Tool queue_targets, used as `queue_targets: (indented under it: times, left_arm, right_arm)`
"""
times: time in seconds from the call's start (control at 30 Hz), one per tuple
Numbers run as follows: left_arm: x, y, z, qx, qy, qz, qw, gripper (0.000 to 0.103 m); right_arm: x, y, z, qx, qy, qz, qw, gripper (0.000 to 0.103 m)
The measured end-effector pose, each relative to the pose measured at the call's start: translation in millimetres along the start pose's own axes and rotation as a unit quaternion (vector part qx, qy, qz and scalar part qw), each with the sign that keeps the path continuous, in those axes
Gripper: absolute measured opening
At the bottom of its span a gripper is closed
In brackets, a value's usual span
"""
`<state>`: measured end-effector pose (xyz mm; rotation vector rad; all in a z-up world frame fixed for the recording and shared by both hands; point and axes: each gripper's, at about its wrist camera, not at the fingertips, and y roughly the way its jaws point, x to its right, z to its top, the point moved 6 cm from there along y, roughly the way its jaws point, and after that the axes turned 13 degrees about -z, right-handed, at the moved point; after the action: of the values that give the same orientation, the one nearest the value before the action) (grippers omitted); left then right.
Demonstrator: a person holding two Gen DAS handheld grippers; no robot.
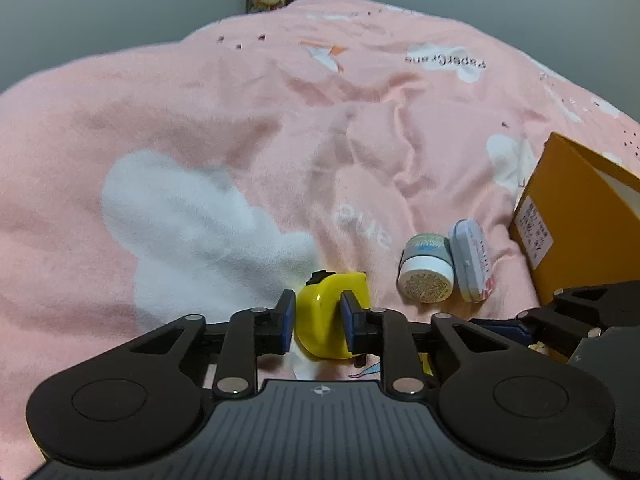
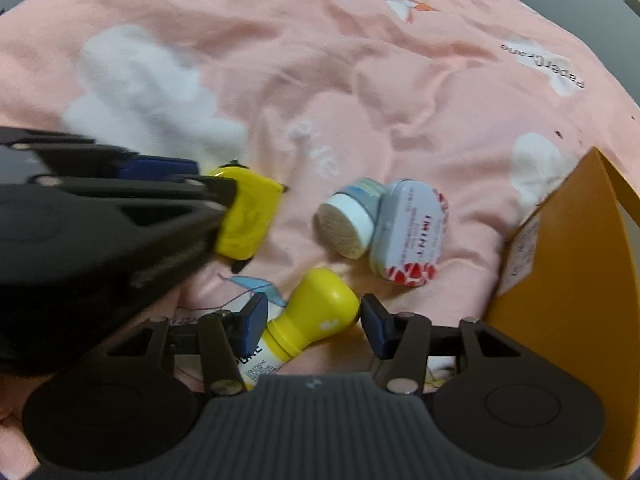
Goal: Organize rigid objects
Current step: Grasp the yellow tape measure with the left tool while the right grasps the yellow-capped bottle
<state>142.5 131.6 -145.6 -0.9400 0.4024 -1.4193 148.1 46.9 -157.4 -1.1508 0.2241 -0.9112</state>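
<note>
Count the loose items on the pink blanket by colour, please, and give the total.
Yellow: 2, tape measure and yellow-capped bottle
White: 2, small jar and mint tin
Orange: 1, box
Total: 5

Soft, even indoor light falls across the pink fleece blanket (image 1: 248,128), leaving only faint shadows in its folds. Fisheye distortion bends both views and darkens their corners. In the right wrist view, the black left tool (image 2: 208,188) and white cloud print (image 2: 136,92) smear with motion blur.
</note>
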Motion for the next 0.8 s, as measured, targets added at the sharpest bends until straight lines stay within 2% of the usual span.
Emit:
queue_targets:
  times: [0.13, 0.27, 0.33, 0.4, 0.53, 0.7, 0.8]
  left_arm:
    - [-6, 9, 1, -0.003, -0.035, -0.018, 0.9992, 0.032]
    - [-5, 7, 1, 0.005, -0.034, -0.015, 0.9993, 0.028]
    - [-3, 3, 1, 0.012, -0.029, -0.014, 0.9994, 0.022]
    - [-1, -3, 1, 0.022, -0.019, -0.006, 0.9996, 0.01]
    - [2, -11, 1, 0.032, -0.004, 0.0, 0.9995, 0.0]
    - [9, -7, -2, 0.015, -0.002, -0.026, 0.9996, 0.0]
    - [-1, -4, -3, 0.019, -0.047, -0.042, 0.9978, 0.002]
  right_arm:
    - [2, 13, -3, -0.022, 0.017, 0.006, 1.0, 0.051]
    - [5, 14, -4, -0.021, 0.025, 0.01, 0.999, 0.051]
    - [3, 10, -4, -0.014, 0.017, 0.007, 1.0, 0.051]
    - [1, 4, -3, -0.002, 0.008, 0.002, 1.0, 0.051]
    - [2, -12, -1, 0.023, -0.004, -0.011, 1.0, 0.051]
    - [8, -27, 1, 0.042, -0.005, -0.017, 0.999, 0.051]
    - [11, -33, 1, 0.049, -0.009, -0.025, 0.998, 0.051]
